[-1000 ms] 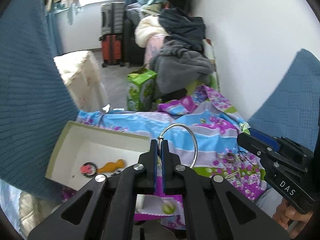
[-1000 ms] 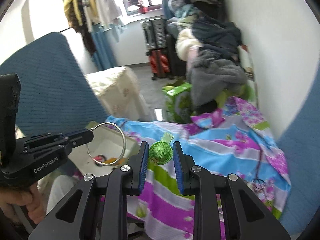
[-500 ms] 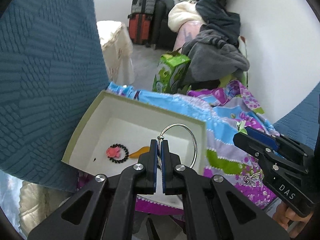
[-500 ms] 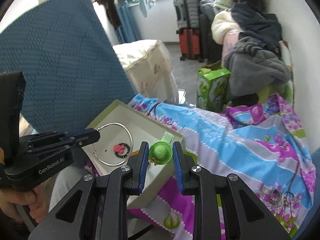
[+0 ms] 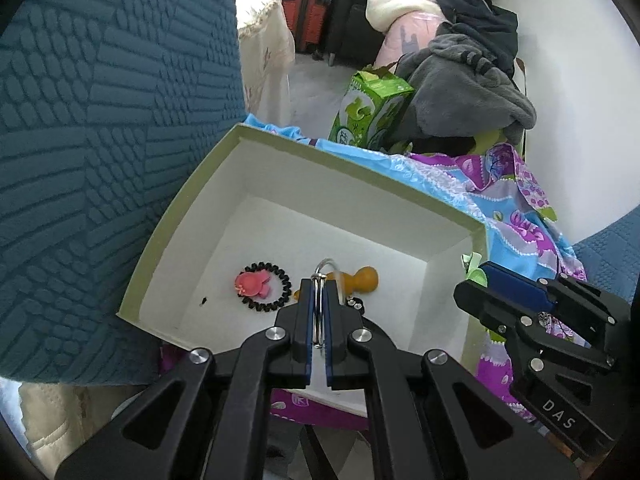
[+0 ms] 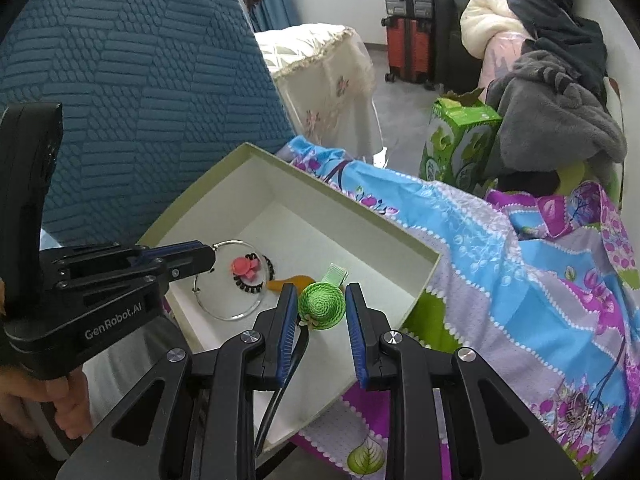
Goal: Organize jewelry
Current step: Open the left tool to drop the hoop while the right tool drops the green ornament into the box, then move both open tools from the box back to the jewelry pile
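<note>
**Two pieces held over the box**

The left gripper (image 5: 318, 312) pinches the hoop (image 6: 230, 280); the right gripper (image 6: 322, 312) clamps the green hat clip (image 6: 322, 306). Both hang over the box (image 5: 280, 144). A release too near the right wall could drop the clip outside. Beyond the hair tie (image 5: 262, 286), the floor is free.

Left claw (image 5: 318, 312) clamped tight, right claw (image 6: 322, 310) gripping, both angled downward.

A white-lined, olive-rimmed box (image 6: 352, 216) sits on a blue-and-purple floral cloth (image 6: 520, 264), beside a green hat clip (image 6: 322, 306).
</note>
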The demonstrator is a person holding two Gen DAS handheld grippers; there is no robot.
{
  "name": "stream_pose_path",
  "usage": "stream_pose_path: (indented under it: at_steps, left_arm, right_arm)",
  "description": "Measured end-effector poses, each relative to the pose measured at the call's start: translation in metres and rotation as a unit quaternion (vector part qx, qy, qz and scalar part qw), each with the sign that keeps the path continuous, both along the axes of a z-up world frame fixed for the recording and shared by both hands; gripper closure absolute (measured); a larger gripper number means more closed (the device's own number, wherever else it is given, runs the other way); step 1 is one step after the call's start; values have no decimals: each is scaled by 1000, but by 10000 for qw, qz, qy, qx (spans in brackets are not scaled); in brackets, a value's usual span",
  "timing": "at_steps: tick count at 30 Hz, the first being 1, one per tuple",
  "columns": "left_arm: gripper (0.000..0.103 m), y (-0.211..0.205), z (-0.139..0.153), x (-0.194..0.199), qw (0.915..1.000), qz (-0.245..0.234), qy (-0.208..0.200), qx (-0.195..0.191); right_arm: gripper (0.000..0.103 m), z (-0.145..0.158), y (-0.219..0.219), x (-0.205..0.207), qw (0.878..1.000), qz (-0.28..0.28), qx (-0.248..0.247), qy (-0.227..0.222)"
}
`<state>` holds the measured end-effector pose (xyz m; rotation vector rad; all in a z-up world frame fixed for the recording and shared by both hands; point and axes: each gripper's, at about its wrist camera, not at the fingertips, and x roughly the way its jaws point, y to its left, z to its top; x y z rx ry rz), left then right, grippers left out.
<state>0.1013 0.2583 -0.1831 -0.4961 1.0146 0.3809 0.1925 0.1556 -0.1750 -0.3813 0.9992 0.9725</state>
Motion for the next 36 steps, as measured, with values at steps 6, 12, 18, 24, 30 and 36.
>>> stream_pose_path:
  at_steps: [6,12,18,24,30,36]
  left_arm:
    - [99,3,0,-2,10000,28,-33,-61]
    - [99,0,11,-2,9999,-14,-92,-52]
    - [87,-6,29,-3,9997,-40,-238,27]
    - [84,-19,58,-9,9986,-101,-474,207]
    - [70,-31,86,-14,9965,-155,-722,398]
    - [58,-51,111,-18,9938,-285,-943,512]
  right_arm:
    - [80,-3,2,-1,9999,10,-70,74]
    - [78,8,-2,-3,10000,21,39,31]
    - [76,29,-15,-2,9996,-51,252,-103]
    - [76,59,-30,-4,9982,-106,489,-317]
    - [76,83,-49,-7,9962,-227,679,-496]
    - [76,102,-73,-9,9934,-437,833,-650]
